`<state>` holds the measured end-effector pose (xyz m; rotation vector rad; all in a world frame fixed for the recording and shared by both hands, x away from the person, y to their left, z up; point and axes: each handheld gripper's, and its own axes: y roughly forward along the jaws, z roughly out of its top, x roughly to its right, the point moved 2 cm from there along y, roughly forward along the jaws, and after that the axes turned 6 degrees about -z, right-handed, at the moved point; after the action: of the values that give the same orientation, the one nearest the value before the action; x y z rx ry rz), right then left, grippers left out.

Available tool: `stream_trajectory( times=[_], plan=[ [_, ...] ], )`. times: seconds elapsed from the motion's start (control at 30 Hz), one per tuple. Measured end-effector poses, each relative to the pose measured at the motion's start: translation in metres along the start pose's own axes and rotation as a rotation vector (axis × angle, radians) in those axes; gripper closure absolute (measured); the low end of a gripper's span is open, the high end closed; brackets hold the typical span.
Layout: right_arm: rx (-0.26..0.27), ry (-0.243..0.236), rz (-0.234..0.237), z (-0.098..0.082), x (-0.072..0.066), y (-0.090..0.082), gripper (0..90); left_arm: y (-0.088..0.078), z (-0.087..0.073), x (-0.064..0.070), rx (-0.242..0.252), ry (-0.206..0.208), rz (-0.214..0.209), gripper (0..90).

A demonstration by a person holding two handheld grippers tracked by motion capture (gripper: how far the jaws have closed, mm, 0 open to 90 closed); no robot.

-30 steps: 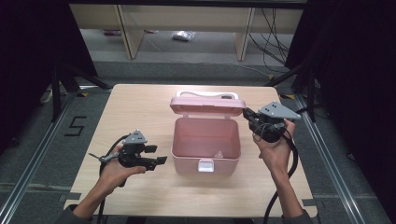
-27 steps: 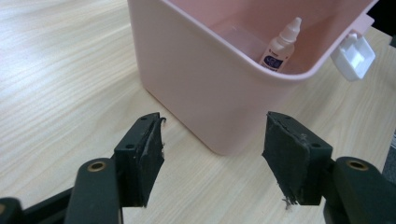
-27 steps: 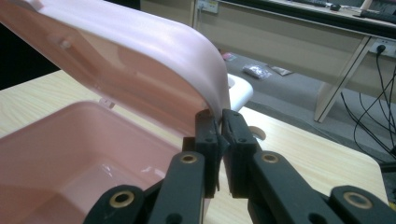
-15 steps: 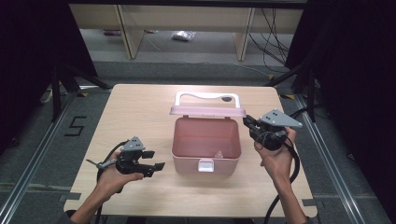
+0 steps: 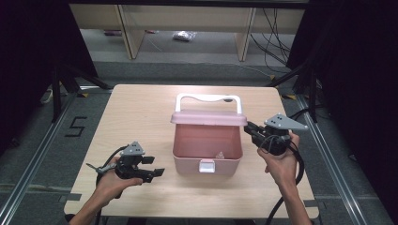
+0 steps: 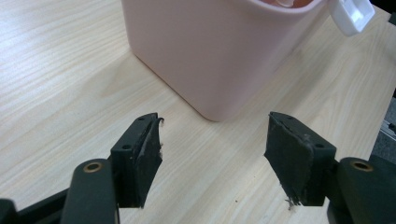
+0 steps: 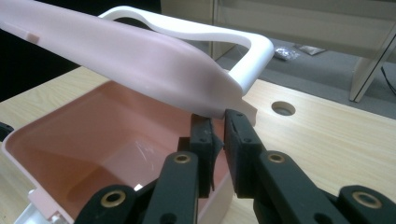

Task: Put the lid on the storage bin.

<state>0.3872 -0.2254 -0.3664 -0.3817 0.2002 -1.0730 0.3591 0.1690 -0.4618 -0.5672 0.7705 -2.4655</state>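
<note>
A pink plastic box [image 5: 206, 143] stands open mid-table, with a white latch [image 5: 206, 166] on its front wall. Its pink lid [image 5: 209, 117] hangs half-lowered over the opening, the white handle [image 5: 209, 98] behind it. My right gripper [image 5: 248, 127] is at the lid's right end; in the right gripper view my right gripper [image 7: 218, 126] is shut on the lid's [image 7: 130, 60] corner, above the empty box [image 7: 93, 135]. My left gripper [image 5: 157, 166] rests low at the box's front left. It stands open [image 6: 215, 154], nothing between its jaws, facing the box's corner [image 6: 210, 51].
The light wooden table [image 5: 141, 108] has a round hole [image 7: 283, 108] near the right gripper. Metal rails run along both sides of the table. Beyond the far edge, shelving legs and cables stand on the grey floor [image 5: 187, 61].
The lid has swung from upright down toward the front, with my right gripper moving nearer along with it. My left gripper has slid slightly nearer and lower on the table.
</note>
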Motion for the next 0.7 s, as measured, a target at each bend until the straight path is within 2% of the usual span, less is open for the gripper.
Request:
stream_trajectory(
  times=[0.1,0.13,0.17,0.23,0.3,0.37,0.47,0.5,0.63,0.67,0.7],
  plan=[
    [-0.021,-0.004,-0.005,-0.0012,0.0003,-0.002,82.2,0.0013,-0.0012,0.0025,0.026,-0.031,0.004,35.2],
    [-0.015,-0.014,-0.007,-0.0016,0.0009,-0.0019,81.9,-0.0005,-0.0017,0.0004,0.0,-0.003,0.004,35.2],
    [-0.03,0.001,0.011,-0.0025,-0.0004,-0.0024,81.5,-0.0001,-0.002,0.0008,0.003,-0.009,0.008,35.2],
    [-0.046,0.012,0.018,-0.0042,-0.001,-0.0029,80.4,0.0008,-0.0029,0.0031,0.021,-0.029,0.0,35.1],
    [-0.033,0.016,0.03,-0.0058,-0.0012,-0.0026,79.9,0.0008,-0.0035,0.0033,0.019,-0.025,-0.003,34.8],
    [-0.038,-0.02,0.018,-0.0067,0.0007,-0.0031,79.5,0.0006,-0.004,0.0036,0.016,-0.021,-0.001,34.8],
    [-0.051,0.011,0.027,-0.0078,-0.0023,-0.0039,79.2,0.0004,-0.0043,0.004,0.025,-0.021,0.004,34.7],
    [-0.035,0.007,0.032,-0.0079,-0.0022,-0.0032,79.1,-0.0006,-0.0044,0.0032,0.016,-0.013,0.005,34.7],
    [-0.046,-0.014,0.027,-0.0089,-0.0016,-0.0057,78.3,-0.0001,-0.0055,0.0039,0.016,-0.022,0.006,34.5],
    [-0.055,0.008,0.023,-0.0098,-0.0037,-0.0065,77.9,0.0006,-0.0057,0.0039,0.017,-0.021,-0.004,34.4],
    [-0.028,-0.013,0.016,-0.0101,-0.0027,-0.0051,77.4,-0.0007,-0.0063,0.0024,-0.011,0.002,0.0,34.2]
  ],
)
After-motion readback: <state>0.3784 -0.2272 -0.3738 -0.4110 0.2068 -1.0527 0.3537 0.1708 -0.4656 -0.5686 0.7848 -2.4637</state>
